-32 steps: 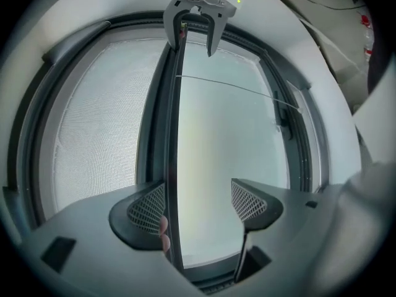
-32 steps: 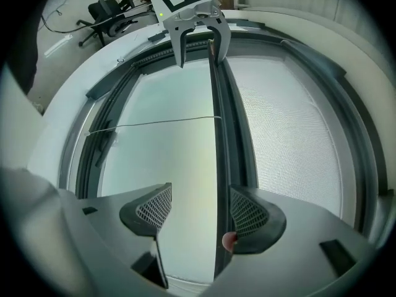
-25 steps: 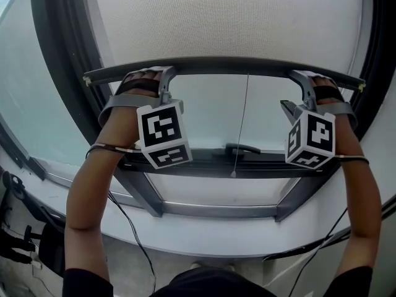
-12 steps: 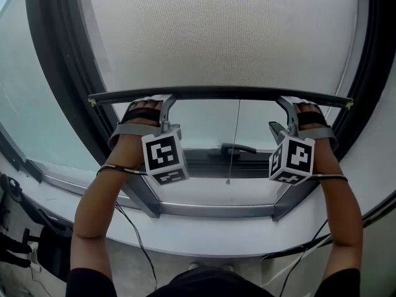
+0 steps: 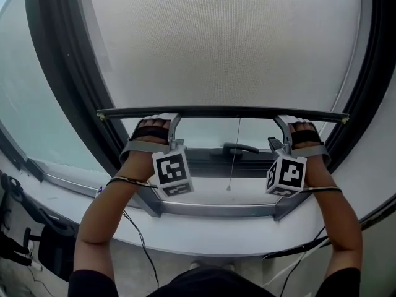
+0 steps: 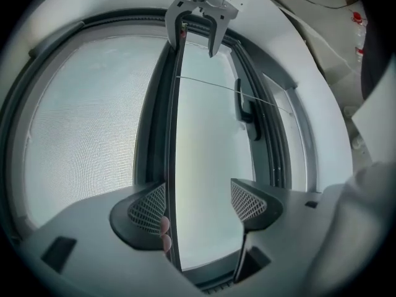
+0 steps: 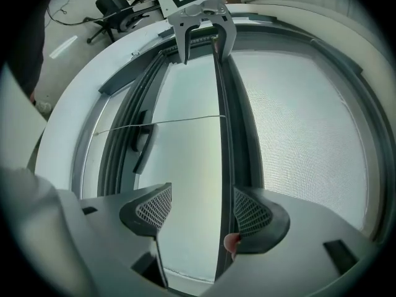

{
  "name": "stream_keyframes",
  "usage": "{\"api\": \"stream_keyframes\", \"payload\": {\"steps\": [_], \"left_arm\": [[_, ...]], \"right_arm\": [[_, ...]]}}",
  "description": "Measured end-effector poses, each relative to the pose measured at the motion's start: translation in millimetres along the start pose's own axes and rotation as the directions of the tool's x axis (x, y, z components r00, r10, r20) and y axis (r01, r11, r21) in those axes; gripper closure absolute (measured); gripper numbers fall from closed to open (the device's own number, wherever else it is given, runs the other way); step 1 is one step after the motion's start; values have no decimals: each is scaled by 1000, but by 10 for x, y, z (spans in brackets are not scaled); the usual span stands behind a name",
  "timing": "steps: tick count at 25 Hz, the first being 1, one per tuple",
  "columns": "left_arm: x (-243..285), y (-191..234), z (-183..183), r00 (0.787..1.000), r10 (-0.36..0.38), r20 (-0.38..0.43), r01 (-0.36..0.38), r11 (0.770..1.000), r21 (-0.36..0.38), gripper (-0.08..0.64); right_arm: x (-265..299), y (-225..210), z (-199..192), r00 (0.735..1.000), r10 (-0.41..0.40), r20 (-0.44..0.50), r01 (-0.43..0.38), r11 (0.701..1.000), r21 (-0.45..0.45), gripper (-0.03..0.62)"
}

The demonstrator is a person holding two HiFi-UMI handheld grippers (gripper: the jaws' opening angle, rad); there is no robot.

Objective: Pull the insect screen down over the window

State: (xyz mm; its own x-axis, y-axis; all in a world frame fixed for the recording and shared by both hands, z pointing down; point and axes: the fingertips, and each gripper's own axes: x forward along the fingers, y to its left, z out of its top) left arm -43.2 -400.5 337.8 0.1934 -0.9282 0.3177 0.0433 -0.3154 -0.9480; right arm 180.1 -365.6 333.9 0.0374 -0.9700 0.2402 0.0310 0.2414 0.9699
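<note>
Insect screen (image 5: 223,48) covered most of the window; its bottom bar (image 5: 223,112) lay level just above the window handle (image 5: 241,148). Left gripper (image 6: 198,198) and right gripper (image 7: 201,201) had jaws wide apart, unclamped. The bar passed between each pair, against one pad.

Grey grippers (image 6: 198,204) bear black-white marker cubes (image 5: 172,171)
</note>
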Motion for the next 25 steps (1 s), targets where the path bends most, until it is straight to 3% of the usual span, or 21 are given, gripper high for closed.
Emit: {"api": "stream_keyframes", "payload": {"steps": [7, 12, 15, 20, 25], "left_arm": [[-2, -47, -23, 1000, -15, -8, 15, 1000, -24, 229], [9, 15, 39, 1000, 8, 12, -7, 994, -110, 229], [40, -143, 33, 1000, -25, 13, 27, 991, -131, 229], [156, -648, -17, 997, -82, -15, 81, 993, -85, 229], [179, -701, -1, 997, -72, -10, 70, 992, -107, 229]], "right_arm": [[-12, 18, 12, 1000, 20, -14, -20, 1000, 8, 299], [-11, 24, 12, 999, 38, -22, -38, 999, 13, 299], [9, 165, 37, 997, 75, -10, -74, 997, 28, 299], [109, 638, 56, 996, 93, -4, -93, 994, 51, 299], [137, 688, 46, 996, 84, -25, -82, 994, 73, 299]]}}
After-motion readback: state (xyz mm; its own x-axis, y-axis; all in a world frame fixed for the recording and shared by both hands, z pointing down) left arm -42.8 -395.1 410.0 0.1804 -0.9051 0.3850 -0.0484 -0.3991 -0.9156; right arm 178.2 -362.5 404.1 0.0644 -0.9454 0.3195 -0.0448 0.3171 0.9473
